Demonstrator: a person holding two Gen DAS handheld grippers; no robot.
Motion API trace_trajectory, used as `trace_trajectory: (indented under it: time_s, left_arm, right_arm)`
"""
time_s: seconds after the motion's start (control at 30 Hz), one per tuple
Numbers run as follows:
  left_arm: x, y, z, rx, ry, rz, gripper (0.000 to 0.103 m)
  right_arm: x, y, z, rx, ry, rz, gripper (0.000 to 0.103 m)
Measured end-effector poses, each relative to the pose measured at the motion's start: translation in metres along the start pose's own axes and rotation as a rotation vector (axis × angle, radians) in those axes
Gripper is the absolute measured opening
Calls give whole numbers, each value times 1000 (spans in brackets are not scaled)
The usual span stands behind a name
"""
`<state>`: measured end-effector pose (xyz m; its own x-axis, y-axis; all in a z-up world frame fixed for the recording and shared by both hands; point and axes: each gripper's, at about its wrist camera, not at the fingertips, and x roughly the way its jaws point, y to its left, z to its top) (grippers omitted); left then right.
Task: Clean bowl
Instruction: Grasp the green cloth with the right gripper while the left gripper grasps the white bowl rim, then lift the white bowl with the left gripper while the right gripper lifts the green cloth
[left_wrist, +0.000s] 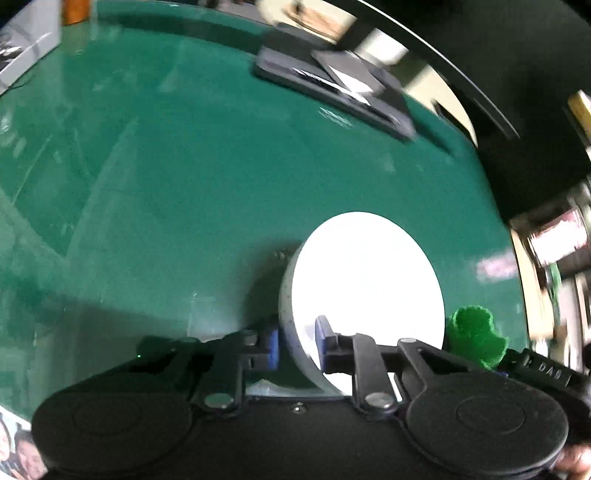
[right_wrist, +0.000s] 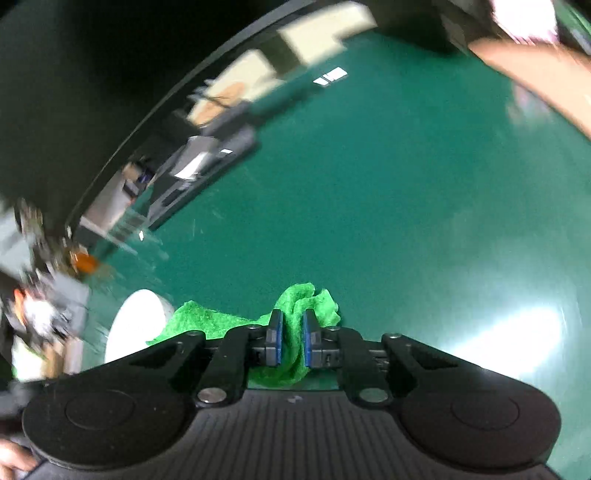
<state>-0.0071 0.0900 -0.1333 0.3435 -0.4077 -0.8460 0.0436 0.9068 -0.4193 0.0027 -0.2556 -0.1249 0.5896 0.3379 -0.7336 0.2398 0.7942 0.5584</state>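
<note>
Left wrist view: left gripper (left_wrist: 297, 349) clamps the near rim of the white bowl (left_wrist: 365, 284), one blue pad (left_wrist: 272, 349) outside the wall, the other inside. Bowl is tilted up on edge, its overexposed inside facing the camera, above the green table (left_wrist: 184, 184). Only this view shows the bowl's speckled grey outer wall and the flat black device (left_wrist: 332, 88) with white label strips at the far table edge; the strips are too blurred to read. At the right edge a lump of green cloth (left_wrist: 476, 336) sits just beside the bowl's right rim, with the other gripper's black arm behind it; embossed letters there look like "DAS", not certain.

Right wrist view: right gripper (right_wrist: 293, 341) is clenched on the green cloth (right_wrist: 295, 314), bunched between the blue pads (right_wrist: 275, 341) and spilling left. The bowl (right_wrist: 136, 321) shows only as a white shape at lower left, touching or just beside the cloth's left end; cannot tell which. Only this view shows a small orange object (right_wrist: 83, 260) at the left, blurred, and a bare forearm (right_wrist: 535, 74) crossing the upper right. A fingertip (right_wrist: 14, 458) shows bottom left.
</note>
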Motion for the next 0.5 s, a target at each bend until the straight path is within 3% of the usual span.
trace_trajectory:
  time_s: [0.07, 0.2, 0.5]
  left_arm:
    - [-7, 6, -25, 39, 30, -27, 15]
    - [-20, 20, -73, 99, 71, -65, 13]
    - [-59, 32, -127, 138, 48, 64, 15]
  right_arm:
    - [-17, -21, -22, 147, 15, 49, 10]
    - [-29, -33, -48, 263, 49, 84, 11]
    - [-21, -39, -61, 321, 166, 147, 10]
